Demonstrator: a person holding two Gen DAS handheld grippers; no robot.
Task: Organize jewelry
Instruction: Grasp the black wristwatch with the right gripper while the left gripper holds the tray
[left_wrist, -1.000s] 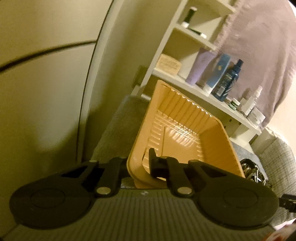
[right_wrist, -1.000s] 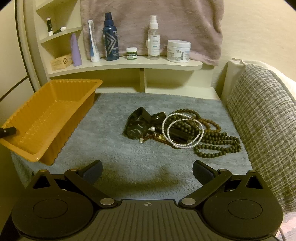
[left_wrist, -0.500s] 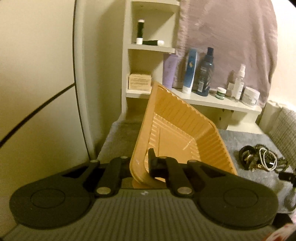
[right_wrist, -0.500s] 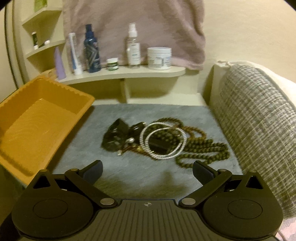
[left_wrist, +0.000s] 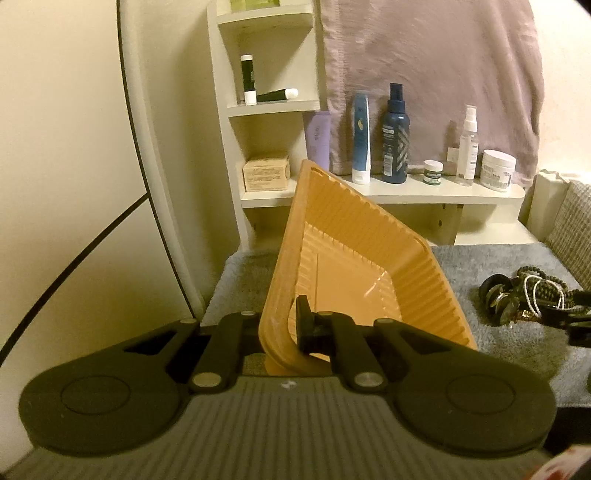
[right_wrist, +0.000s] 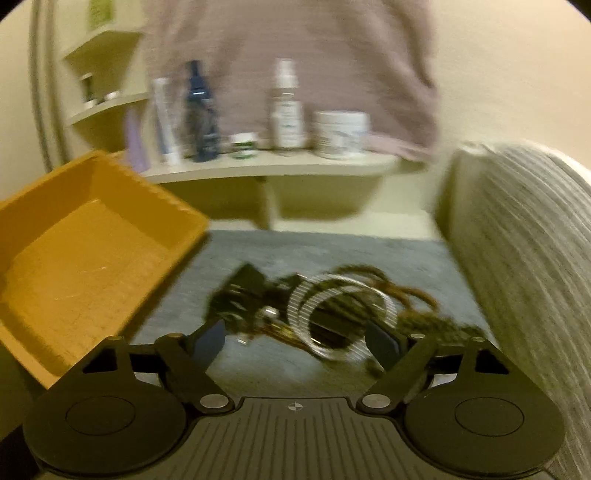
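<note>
Right hand-held gripper (right_wrist: 297, 341), closing, frames the jewelry pile (right_wrist: 332, 314) just ahead.

Right gripper (right_wrist: 295, 341) jaws closing over blurred jewelry pile (right_wrist: 325, 314); orange tray (right_wrist: 85, 254) left.

The orange tray (left_wrist: 354, 236) looks like thin moulded plastic, its walls ribbed, its floor smooth with a soft sheen; the grey mat (left_wrist: 491, 258) beneath is napped cloth, matt and fuzzy; the jewelry heap (left_wrist: 524, 295) mixes glossy white beads, dull dark round beads and shiny dark pieces; the shelf (left_wrist: 443, 192) is smooth, cream and painted; the hanging towel (left_wrist: 424, 66) is soft mauve cloth; the cushion (right_wrist: 524, 236) at the mat's right edge is coarse woven fabric.
</note>
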